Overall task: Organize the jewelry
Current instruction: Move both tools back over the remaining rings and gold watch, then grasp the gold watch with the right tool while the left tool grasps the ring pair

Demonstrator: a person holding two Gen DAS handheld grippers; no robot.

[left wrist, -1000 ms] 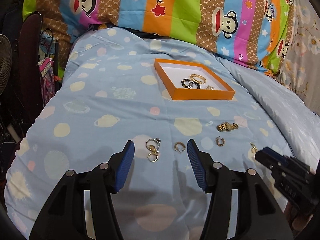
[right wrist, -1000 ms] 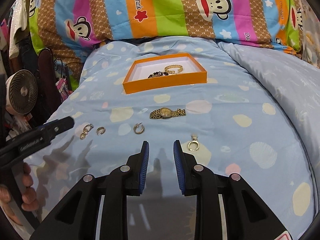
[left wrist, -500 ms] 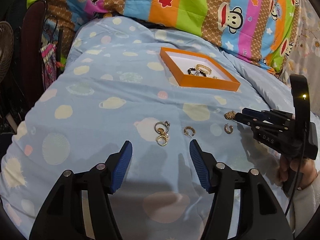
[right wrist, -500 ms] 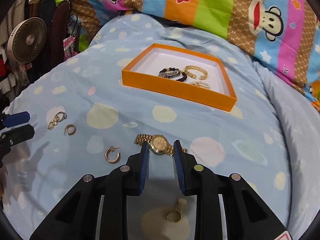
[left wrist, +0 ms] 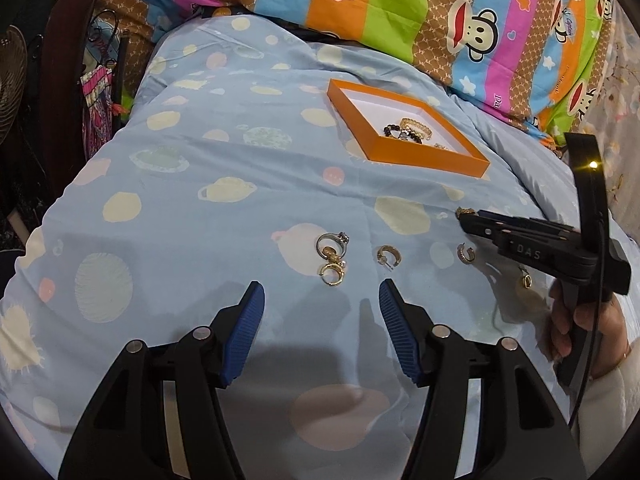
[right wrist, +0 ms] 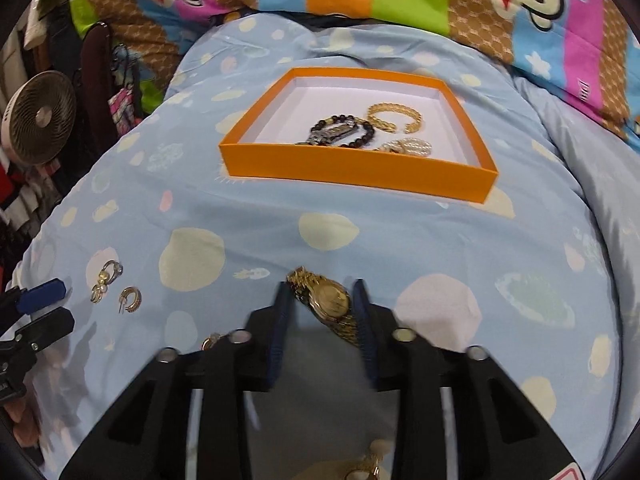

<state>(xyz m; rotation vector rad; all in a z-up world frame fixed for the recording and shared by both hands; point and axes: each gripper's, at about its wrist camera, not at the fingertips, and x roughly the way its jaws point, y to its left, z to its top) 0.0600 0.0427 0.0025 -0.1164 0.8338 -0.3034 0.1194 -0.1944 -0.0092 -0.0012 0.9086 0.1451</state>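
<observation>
Jewelry lies spread across the blue spotted bedcover [left wrist: 248, 160] in front of you, and each camera tells you something the other does not. Your right wrist view shows the gold watch [right wrist: 326, 300] lying slantwise between the fingers of your right gripper [right wrist: 322, 312]; those fingers are closing around it, the right pad looks to be against the band while the left pad stands just clear, so no firm clamp shows yet. At 12 o'clock from the watch sits the orange box [right wrist: 360, 170], holding a dark beaded bracelet [right wrist: 344, 130], a gold bangle [right wrist: 394, 116] and a pale piece beside them. Your left wrist view barely shows the watch: only a gold tip at the right gripper's nose. It does show your hand [left wrist: 580, 320] on that gripper's handle, and your left gripper [left wrist: 322, 300] released, fingers wide apart with nothing between them. At 12 o'clock from those fingers lie a cluster of linked rings [left wrist: 332, 256], and at 1 o'clock a gold hoop earring [left wrist: 388, 256], with a second hoop [left wrist: 466, 254] farther right.
</observation>
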